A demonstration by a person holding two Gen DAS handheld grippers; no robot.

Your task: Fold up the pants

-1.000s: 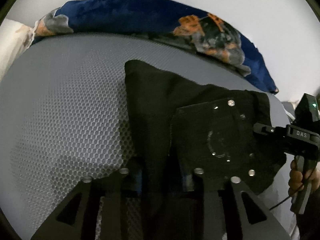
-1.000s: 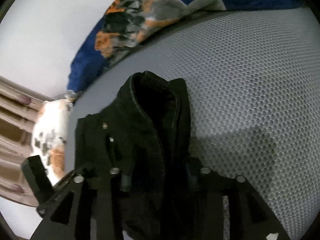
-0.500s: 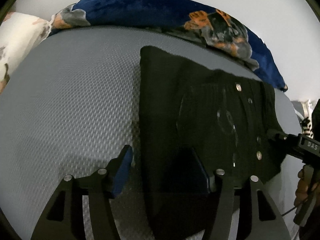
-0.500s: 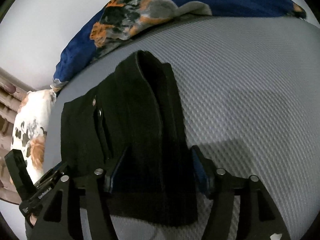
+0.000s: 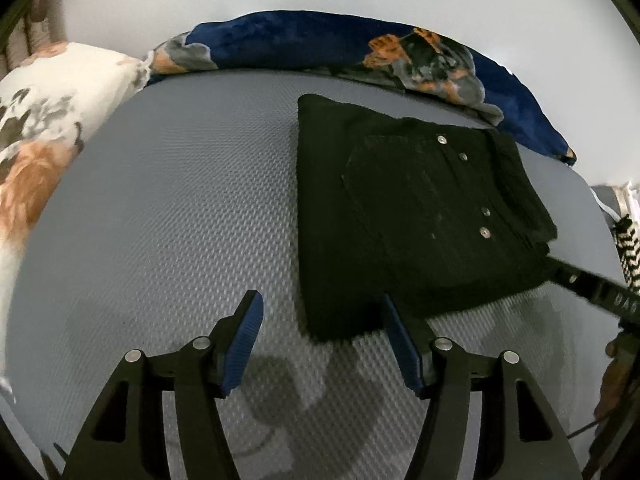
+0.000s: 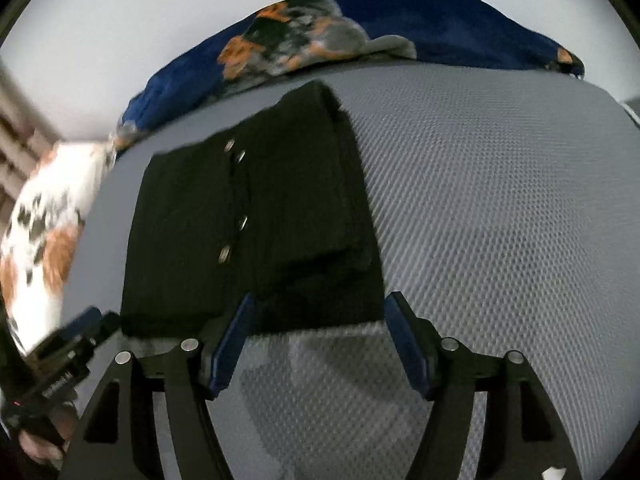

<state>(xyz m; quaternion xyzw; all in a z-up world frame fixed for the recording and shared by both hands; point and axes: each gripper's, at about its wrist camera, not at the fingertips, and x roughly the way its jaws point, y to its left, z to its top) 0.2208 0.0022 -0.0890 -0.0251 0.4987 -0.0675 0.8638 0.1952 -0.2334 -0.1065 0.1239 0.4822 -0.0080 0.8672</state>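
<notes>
folded black pants (image 5: 404,216) mid-mattress (image 5: 180,220)

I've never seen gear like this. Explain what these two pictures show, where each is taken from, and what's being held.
No robot here: a person holds a two-finger gripper in each hand, each carrying a forward-looking fisheye camera. One picture looks along the left gripper, the other along the right gripper. Both have blue-padded fingers spread open and hold nothing. Ahead lie folded black pants, also seen from the right, on a grey textured mattress. A blue patterned blanket is bunched at the far edge, and a white floral pillow sits to the left.
</notes>
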